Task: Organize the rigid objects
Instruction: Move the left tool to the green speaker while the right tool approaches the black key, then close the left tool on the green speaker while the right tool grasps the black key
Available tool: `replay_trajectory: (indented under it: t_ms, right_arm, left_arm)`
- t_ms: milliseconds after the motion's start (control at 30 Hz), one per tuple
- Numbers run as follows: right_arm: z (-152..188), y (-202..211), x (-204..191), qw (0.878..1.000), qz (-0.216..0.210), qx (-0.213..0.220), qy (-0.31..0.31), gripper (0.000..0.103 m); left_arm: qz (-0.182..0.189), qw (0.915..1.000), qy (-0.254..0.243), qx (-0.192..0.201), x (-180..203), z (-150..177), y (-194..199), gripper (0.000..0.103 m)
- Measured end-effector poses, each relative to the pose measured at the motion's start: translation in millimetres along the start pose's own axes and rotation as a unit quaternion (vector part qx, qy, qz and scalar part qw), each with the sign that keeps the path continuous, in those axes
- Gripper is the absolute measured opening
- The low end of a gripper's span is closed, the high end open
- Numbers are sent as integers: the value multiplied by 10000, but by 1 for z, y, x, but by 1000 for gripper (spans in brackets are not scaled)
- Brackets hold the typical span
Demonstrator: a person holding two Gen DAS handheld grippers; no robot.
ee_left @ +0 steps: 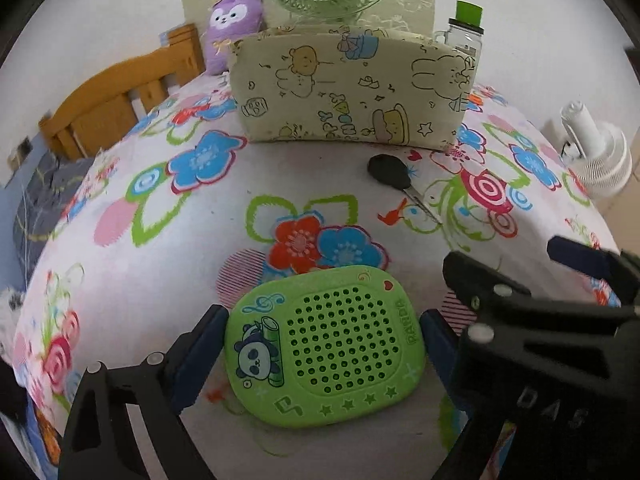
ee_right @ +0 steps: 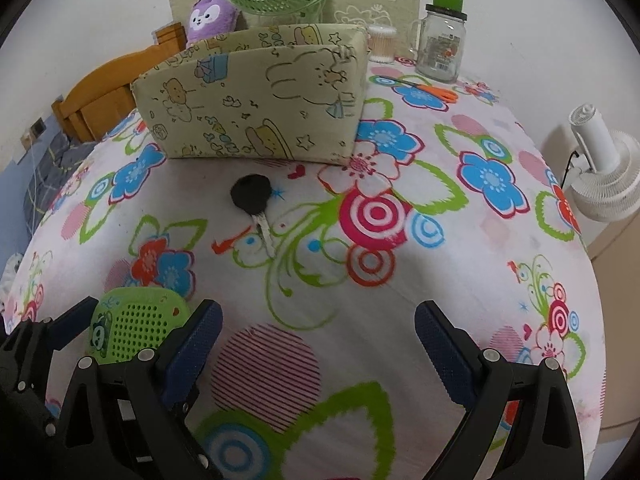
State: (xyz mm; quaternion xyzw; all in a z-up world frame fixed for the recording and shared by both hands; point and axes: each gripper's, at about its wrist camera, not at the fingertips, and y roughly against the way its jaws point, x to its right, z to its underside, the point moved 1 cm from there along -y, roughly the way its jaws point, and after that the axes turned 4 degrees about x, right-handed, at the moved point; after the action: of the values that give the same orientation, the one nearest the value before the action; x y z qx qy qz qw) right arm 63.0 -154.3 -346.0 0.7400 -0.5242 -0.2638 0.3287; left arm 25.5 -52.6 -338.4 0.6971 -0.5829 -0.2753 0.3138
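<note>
We are at the pick-up step. The left gripper point(ee_left: 322, 344) straddles the green panda speaker point(ee_left: 326, 346), which lies flat on the floral tablecloth point(ee_left: 132, 280); its jaws stand wide and the pads do not press the case. Next, we would close on the speaker's short sides and lift. The right gripper point(ee_right: 318, 344) hangs open and empty over bare cloth. The black-headed key point(ee_right: 252, 200) lies just before the cartoon-print fabric box point(ee_right: 256, 108), whose interior we cannot see. The glass mug jar point(ee_right: 440, 44) appears empty.
</note>
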Motion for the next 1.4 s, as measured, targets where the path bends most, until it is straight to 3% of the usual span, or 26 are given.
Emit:
replay_trajectory:
  t_ms: [500, 767, 1033, 1400]
  right_arm:
    - [-33, -25, -25, 9994, 260, 127, -207, 95]
    - [-47, -42, -32, 9991, 310, 111, -265, 91]
    - [-56, -56, -43, 9989, 456, 86, -16, 82]
    - [-62, -65, -54, 9992, 393, 93, 57, 67]
  left_arm:
    - [272, 9987, -397, 173, -26, -29, -24, 96]
    - [612, 9959, -640, 185, -32, -45, -36, 96]
    - [1013, 9905, -923, 70, -36, -58, -46, 96]
    - [1253, 9857, -1124, -113, -43, -67, -57, 96]
